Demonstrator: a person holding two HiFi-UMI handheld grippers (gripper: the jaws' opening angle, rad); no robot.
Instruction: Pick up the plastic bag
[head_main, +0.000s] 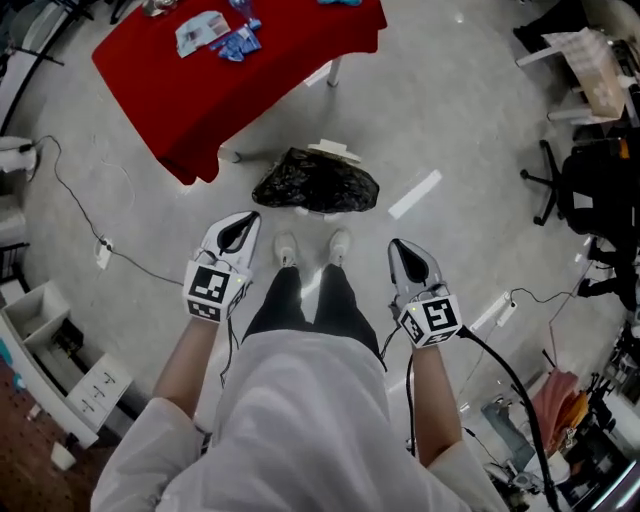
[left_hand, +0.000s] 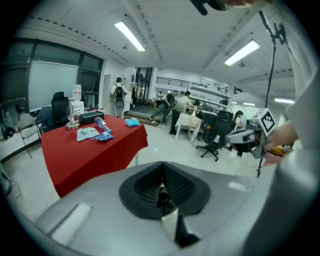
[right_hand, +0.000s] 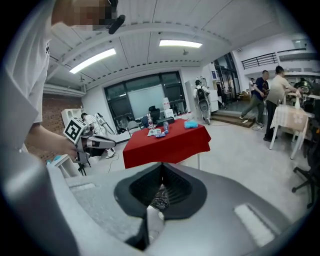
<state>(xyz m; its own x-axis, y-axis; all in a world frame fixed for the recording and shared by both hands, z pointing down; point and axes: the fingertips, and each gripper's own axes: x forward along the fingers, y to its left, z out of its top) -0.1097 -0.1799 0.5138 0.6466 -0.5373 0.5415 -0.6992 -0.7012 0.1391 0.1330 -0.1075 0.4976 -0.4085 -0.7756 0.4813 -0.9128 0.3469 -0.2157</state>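
Left gripper (head_main: 240, 228) and right gripper (head_main: 402, 252) both clenched on nothing, either side of your legs.
The black plastic bag (head_main: 316, 183) lies on the floor (head_main: 450, 120) at twelve o'clock, just past your shoes (head_main: 312, 247), near the red table (head_main: 240, 90); the reach looks not yet begun; next you'd likely part the jaws and stoop toward its crumpled top.

Crumpled black plastic bag (head_main: 316, 184) on floor

Glossy crinkled black plastic bag (head_main: 316, 183), matt red cloth tablecloth (head_main: 270, 80), smooth glossy floor (head_main: 450, 120)
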